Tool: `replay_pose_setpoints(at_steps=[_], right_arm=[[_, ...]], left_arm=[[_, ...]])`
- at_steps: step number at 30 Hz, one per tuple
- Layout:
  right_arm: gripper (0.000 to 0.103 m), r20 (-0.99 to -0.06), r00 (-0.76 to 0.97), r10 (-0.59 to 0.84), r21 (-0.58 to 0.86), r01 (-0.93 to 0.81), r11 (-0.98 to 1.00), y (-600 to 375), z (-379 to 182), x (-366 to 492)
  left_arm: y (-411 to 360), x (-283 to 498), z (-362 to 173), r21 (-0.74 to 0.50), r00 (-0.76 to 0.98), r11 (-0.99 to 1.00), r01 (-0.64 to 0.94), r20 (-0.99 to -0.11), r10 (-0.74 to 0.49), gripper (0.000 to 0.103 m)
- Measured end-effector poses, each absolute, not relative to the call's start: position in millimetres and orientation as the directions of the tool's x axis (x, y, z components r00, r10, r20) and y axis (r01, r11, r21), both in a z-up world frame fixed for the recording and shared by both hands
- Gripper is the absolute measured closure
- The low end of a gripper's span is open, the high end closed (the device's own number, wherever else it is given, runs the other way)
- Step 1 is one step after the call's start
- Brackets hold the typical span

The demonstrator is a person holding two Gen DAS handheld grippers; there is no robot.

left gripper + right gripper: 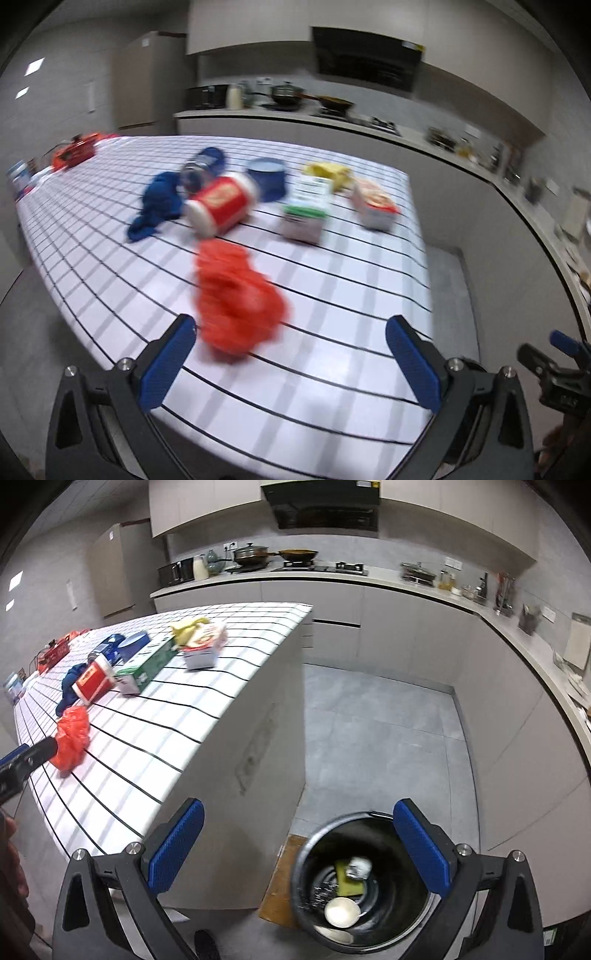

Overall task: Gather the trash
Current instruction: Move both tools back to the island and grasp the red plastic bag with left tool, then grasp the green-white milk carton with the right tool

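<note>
The crumpled red bag, lying on the checked surface just ahead and left of centre of the wide-open left claw, is nearer it than the empty, open right claw held above the bin.

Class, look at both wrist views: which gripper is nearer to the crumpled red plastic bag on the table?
Left. The left gripper is open right at the red plastic bag, which lies just ahead of its fingers. The right gripper is off the table edge, open above the black bin.
</note>
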State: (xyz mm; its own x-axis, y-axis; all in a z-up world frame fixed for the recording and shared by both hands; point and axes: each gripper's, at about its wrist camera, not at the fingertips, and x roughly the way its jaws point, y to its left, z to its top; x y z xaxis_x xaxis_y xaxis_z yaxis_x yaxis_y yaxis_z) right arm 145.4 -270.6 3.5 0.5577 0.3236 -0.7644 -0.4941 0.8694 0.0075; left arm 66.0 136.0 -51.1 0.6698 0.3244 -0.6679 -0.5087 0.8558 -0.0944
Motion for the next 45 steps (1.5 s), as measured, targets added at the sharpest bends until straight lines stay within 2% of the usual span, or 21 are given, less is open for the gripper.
replay_pose_setpoints(at_steps=[7,10,12,13,15,18,28,41,43,45], right_arm=[[0.000,-0.771,0.539,0.340,0.003,-0.531,0.848,-204.7,4.0,146.0],[0.000,-0.780,0.527,0.337,-0.001,-0.540,0.842,-179.0,-1.6,149.6],[0.000,-0.788,0.513,0.340,0.010,-0.542,0.840,-164.1,-6.5,152.4],[0.000,-0.791,0.510,0.337,0.007,-0.544,0.839,-157.4,-8.7,152.8],[0.000,-0.797,0.502,0.335,0.004,-0.551,0.835,-142.5,-12.9,153.8],[0.000,-0.803,0.482,0.351,0.018,-0.568,0.823,-118.7,-17.8,156.2],[0.000,-0.801,0.426,0.421,0.075,-0.626,0.776,-33.9,-22.6,177.5],[0.000,-0.812,0.442,0.382,0.042,-0.609,0.792,48.0,-39.6,218.6],[0.002,-0.814,0.445,0.373,0.042,-0.595,0.802,54.4,-41.8,226.3],[0.010,-0.818,0.440,0.370,0.048,-0.589,0.807,59.1,-43.6,232.5]], left_arm=[[187.5,78.7,-79.1,-0.126,0.637,0.828,-0.546,-0.705,0.313,0.005],[198.9,85.6,-89.4,-0.133,0.631,0.829,-0.543,-0.716,0.298,0.011],[203.3,87.3,-95.0,-0.143,0.626,0.834,-0.533,-0.730,0.274,0.025],[206.5,88.0,-97.8,-0.150,0.624,0.834,-0.531,-0.735,0.265,0.029],[211.6,85.6,-101.7,-0.165,0.624,0.833,-0.529,-0.741,0.248,0.050],[221.3,77.4,-102.7,-0.167,0.629,0.827,-0.536,-0.733,0.260,0.060],[279.5,55.3,-102.7,-0.158,0.600,0.785,-0.599,-0.738,0.309,0.060],[343.5,72.3,-103.7,-0.144,0.582,0.774,-0.617,-0.745,0.325,0.060],[347.1,75.7,-103.6,-0.144,0.585,0.782,-0.606,-0.747,0.315,0.060],[348.7,78.3,-104.0,-0.141,0.589,0.791,-0.596,-0.745,0.312,0.060]])
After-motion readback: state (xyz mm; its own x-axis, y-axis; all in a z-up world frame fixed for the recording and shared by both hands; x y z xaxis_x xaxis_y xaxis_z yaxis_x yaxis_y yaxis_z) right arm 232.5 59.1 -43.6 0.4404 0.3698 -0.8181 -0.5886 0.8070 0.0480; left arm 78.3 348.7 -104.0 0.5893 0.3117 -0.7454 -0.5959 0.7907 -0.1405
